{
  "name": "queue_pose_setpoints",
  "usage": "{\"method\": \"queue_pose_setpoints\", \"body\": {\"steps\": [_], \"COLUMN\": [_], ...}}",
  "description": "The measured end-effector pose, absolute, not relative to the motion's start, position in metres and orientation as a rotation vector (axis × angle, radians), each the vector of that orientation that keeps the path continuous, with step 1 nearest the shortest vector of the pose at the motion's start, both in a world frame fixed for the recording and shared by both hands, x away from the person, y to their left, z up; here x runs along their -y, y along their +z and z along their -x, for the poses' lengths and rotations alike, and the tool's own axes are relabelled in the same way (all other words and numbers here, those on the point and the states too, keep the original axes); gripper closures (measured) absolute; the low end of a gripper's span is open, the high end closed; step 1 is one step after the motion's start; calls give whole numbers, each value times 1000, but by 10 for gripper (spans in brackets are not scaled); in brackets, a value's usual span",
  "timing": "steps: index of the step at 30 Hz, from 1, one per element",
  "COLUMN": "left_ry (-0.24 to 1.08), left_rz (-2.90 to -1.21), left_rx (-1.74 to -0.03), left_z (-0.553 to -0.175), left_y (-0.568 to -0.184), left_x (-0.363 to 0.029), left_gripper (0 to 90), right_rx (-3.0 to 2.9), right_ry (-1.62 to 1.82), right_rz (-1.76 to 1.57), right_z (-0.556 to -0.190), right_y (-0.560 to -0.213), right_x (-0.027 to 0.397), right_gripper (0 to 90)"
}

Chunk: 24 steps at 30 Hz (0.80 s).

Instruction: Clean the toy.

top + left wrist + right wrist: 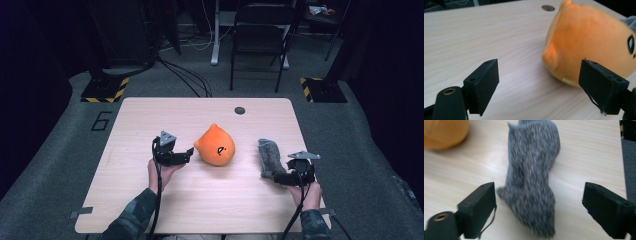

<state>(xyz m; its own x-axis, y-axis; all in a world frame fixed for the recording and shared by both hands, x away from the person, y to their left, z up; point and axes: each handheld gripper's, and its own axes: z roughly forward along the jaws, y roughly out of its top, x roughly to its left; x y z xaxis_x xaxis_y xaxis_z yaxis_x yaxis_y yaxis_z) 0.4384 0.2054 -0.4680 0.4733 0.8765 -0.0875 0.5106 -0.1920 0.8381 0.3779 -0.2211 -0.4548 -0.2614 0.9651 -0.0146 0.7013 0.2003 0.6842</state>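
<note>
1. On the pale wooden table (150, 210), seen from the high view, an orange plush toy (216, 145) sits near the middle and a grey speckled sock (269, 156) lies to its right, well apart from it. The left gripper (189, 152) is held just beside the toy's left flank, its jaws pointing at it — whether they touch it cannot be told from up here. The right gripper (278, 176) sits at the near end of the sock. A small dark round hole (240, 110) marks the table's far edge.

2. Along the left gripper (539, 83) view, the jaws stand wide apart with bare tabletop between them. The orange plush toy (586, 40) rests on the table just beyond the right-hand jaw, clear of the pads; nothing is held.

3. Along the right gripper (539, 207) view, the jaws are spread wide. The grey speckled sock (531, 175) lies flat on the table between them — its near end close to the left-hand pad, well clear of the other — not gripped. An edge of the plush toy (445, 132) shows at top left.
</note>
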Motion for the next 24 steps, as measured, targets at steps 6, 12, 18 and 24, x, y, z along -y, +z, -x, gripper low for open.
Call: {"method": "queue_pose_setpoints", "body": {"steps": [6,12,18,24], "left_ry": [525,500,469,492], "left_rz": [-1959,-2071,-2118,-2142], "left_rx": [-1139,-1142,-1168,-1152], "left_z": [-421,-412,-414,-415], "left_y": [-485,-506,-519,-524], "left_x": [-221,-238,-246,-251], "left_gripper": [155,134,122,114], "right_rx": [-2043,-2063,-2066,-2055], "right_ry": [733,662,659,648], "right_rz": [-1551,-1526,-1494,-1491], "right_z": [-363,-349,-347,-349], "right_y": [-470,-493,-507,-518], "right_x": [235,246,257,256], "right_gripper": [32,0,0,0]}}
